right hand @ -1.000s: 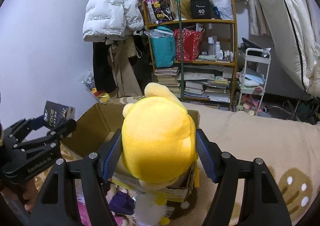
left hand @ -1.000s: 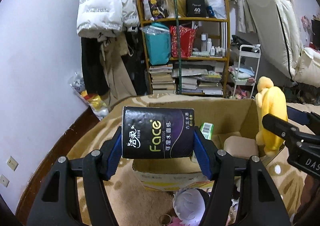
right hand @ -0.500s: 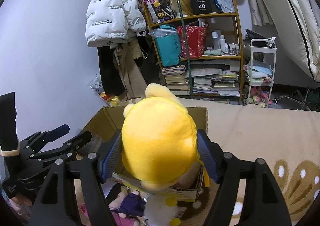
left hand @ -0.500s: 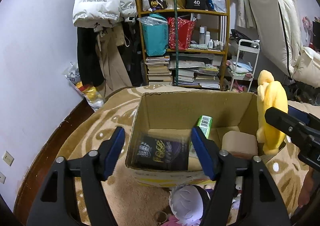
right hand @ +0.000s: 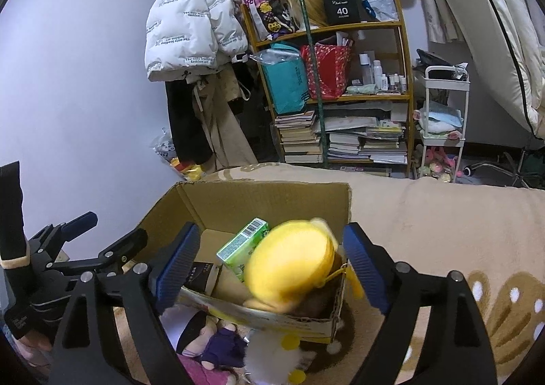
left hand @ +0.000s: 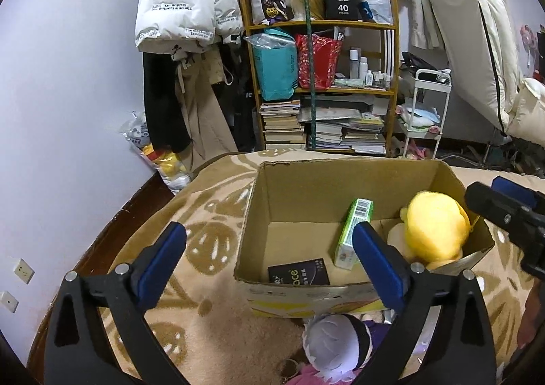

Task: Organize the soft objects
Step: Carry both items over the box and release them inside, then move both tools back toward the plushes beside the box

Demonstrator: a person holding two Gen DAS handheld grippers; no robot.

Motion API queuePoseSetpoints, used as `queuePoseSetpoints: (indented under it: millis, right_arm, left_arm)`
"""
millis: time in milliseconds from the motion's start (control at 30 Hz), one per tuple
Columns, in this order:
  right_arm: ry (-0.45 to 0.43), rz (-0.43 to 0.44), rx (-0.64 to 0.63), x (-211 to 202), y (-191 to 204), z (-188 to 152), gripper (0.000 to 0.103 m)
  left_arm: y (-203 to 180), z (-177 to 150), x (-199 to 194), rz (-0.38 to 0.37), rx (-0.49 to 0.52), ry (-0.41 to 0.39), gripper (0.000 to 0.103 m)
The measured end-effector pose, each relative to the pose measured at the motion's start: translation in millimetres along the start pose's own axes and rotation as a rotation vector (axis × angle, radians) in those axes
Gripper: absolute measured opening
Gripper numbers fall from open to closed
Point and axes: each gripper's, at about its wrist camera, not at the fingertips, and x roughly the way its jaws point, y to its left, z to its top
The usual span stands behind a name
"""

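A second ago the left gripper (left hand: 269,249) clamped a black tissue pack (left hand: 299,276) above the cardboard box (left hand: 340,180); that pack now lies flat on the box floor against the near wall, and the left fingers (left hand: 163,259) stand wide apart and are opening further, with nothing between them. The right gripper (right hand: 270,260) earlier pressed on the yellow plush toy (right hand: 289,269); the toy now sits blurred inside the box at its right end, low between the right fingers (right hand: 362,269), which are spread clear of it and widening. Inside the box a green carton (left hand: 352,231) leans upright near the middle, just beside the yellow plush toy; in the left wrist view the left gripper's right finger overlaps the carton's lower part. The box rests on a tan patterned blanket (left hand: 211,214). Directly before the box's near wall lie a doll with a white-and-black head (left hand: 335,340) and a white fluffy toy with yellow dots (right hand: 272,357), partly hidden by the gripper frames. Behind stand a wooden shelf of books and bags (left hand: 323,85), a hanging white puffer jacket (left hand: 184,10) and a small white cart (left hand: 425,112).
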Motion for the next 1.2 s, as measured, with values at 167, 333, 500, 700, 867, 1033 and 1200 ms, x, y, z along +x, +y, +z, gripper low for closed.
queuePoseSetpoints:
  millis: [167, 333, 500, 700, 867, 1033, 1200]
  right_arm:
    - [-0.003, -0.01, 0.023, -6, -4, 0, 0.098]
    - [0.013, -0.013, 0.024, -14, -3, -3, 0.098]
    - [0.03, -0.016, 0.023, -24, 2, -9, 0.098]
    - [0.045, -0.028, -0.003, -39, 10, -17, 0.098]
    - [0.054, -0.035, -0.01, -52, 13, -24, 0.098]
    - [0.067, -0.036, -0.014, -64, 16, -32, 0.098]
    - [0.077, -0.041, -0.03, -74, 19, -39, 0.098]
  left_arm:
    - [2, -2, -7, 0.016, 0.003, 0.001, 0.098]
    - [7, -6, -18, 0.026, -0.003, 0.013, 0.098]
    - [10, -13, -31, 0.04, 0.004, 0.027, 0.098]
    - [12, -21, -52, 0.051, 0.012, 0.03, 0.098]
    - [15, -31, -65, 0.055, 0.001, 0.051, 0.098]
    - [17, -42, -79, 0.061, 0.004, 0.079, 0.098]
    - [19, -51, -90, 0.061, -0.005, 0.103, 0.098]
